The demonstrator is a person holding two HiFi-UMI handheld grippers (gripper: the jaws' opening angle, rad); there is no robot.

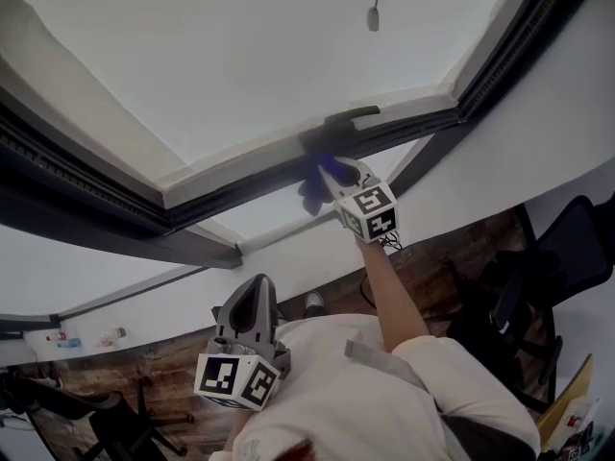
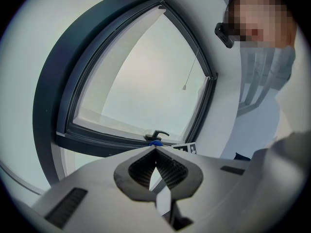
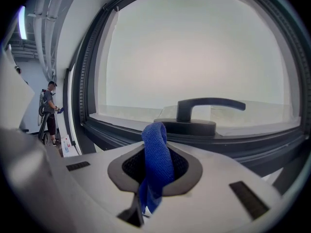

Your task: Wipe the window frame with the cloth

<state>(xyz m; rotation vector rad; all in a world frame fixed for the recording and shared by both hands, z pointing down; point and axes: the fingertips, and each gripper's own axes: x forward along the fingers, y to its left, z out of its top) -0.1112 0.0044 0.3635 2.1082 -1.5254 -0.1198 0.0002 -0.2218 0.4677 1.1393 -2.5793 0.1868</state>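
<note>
Near the handle (image 3: 210, 102), cloth (image 3: 156, 154) is pinched by the right gripper (image 3: 154, 130). The left gripper (image 2: 155, 148) is closed and empty. Even pressure along the frame (image 3: 252, 144) is advised.

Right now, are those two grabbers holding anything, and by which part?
The right gripper pinches the cloth at a fold; the left gripper holds nothing.

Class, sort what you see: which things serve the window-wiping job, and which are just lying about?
Job: blue cloth, right gripper clamping it, window frame.
Lying about: left gripper (shut, empty), office chair, hanging cord pull.
</note>
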